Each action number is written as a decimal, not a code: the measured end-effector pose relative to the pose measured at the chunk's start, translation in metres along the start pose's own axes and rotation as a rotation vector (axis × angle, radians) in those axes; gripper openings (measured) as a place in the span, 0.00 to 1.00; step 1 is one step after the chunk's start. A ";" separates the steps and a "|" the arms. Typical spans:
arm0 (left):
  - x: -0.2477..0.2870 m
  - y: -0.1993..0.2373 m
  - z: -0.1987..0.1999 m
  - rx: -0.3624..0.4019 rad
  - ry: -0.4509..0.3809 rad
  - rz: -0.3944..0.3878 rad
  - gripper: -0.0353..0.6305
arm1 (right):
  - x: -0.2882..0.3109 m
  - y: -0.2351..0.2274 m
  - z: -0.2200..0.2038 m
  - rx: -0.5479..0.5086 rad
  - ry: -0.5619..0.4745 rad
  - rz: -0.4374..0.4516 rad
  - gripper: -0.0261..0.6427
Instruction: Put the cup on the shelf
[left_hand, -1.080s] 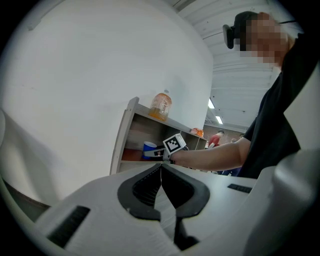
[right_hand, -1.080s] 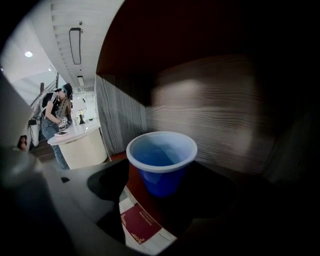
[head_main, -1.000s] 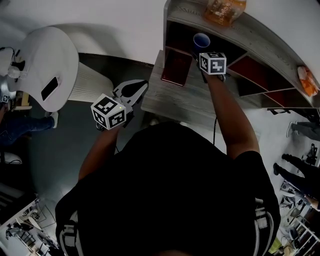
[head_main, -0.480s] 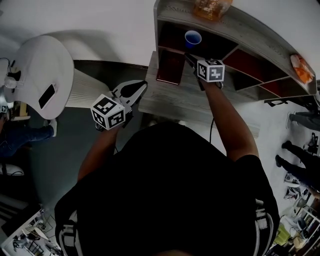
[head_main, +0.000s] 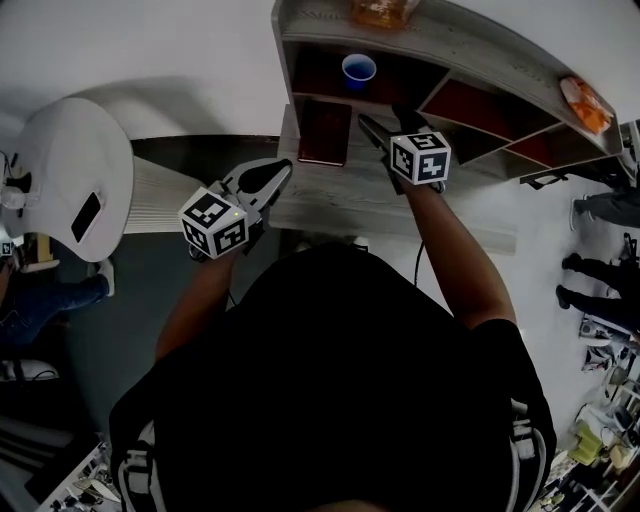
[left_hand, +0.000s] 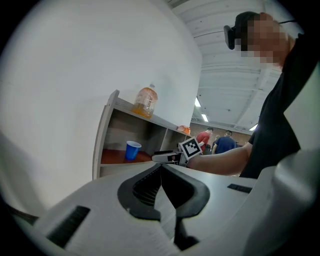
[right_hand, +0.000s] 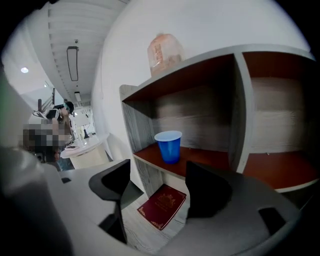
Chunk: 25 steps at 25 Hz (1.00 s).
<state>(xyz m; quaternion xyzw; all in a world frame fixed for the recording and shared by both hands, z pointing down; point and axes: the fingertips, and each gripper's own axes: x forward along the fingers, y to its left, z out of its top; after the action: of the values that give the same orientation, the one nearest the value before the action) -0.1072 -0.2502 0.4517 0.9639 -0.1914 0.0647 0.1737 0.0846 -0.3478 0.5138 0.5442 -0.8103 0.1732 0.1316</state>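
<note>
We see the bottle (head_main: 383, 10) cut off atop the shelf (head_main: 470, 45). Our right gripper (right_hand: 158, 166), jaws spread, has backed off the cup (right_hand: 169, 146); the left gripper (left_hand: 161, 167) stays pressed together.

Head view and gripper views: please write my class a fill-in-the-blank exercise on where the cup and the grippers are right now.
The cup standing upright in the shelf is ____ in colour.
The right gripper has its jaws ____, holding nothing.
The left gripper has its jaws ____.
The red booklet lies ____ the cup's compartment.
Missing words: blue; open; shut; below.
</note>
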 end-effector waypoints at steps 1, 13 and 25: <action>0.002 -0.002 -0.001 0.002 0.003 -0.008 0.08 | -0.007 0.000 0.002 -0.002 -0.018 -0.007 0.54; 0.024 -0.018 0.000 0.012 0.016 -0.073 0.08 | -0.079 0.003 0.027 0.021 -0.183 -0.062 0.28; 0.044 -0.021 0.002 0.016 0.026 -0.111 0.08 | -0.124 -0.011 0.037 0.063 -0.246 -0.114 0.21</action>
<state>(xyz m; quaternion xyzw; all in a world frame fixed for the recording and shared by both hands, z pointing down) -0.0582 -0.2482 0.4516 0.9734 -0.1349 0.0690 0.1718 0.1402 -0.2631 0.4323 0.6102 -0.7823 0.1230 0.0237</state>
